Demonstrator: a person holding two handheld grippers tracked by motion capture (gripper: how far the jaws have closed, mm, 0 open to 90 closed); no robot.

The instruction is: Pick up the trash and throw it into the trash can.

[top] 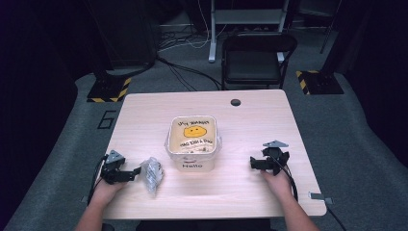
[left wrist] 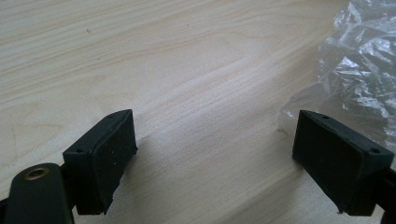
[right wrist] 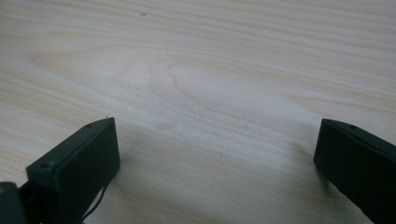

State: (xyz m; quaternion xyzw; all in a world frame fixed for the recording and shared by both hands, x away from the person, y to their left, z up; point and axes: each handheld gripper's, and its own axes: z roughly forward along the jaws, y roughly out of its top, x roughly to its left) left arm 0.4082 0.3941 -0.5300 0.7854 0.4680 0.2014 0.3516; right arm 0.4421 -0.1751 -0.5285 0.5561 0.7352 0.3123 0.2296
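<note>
Left gripper (left wrist: 212, 154) gapes wide, low over the worktop (top: 250, 120), crumpled clear plastic bag (top: 152, 173) just beside its tip. Right gripper (right wrist: 217, 168) also spread, nothing held. Lidded tub (top: 193, 143) sits mid-worktop between them.

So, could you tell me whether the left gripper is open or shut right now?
Open. In its own view the left gripper has its jaws set wide apart over bare table, with the crumpled plastic bag beside one jaw.

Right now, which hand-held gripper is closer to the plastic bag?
Left. The left hand-held gripper sits right beside the plastic bag; the right hand-held gripper is across the table, past the tub.
</note>
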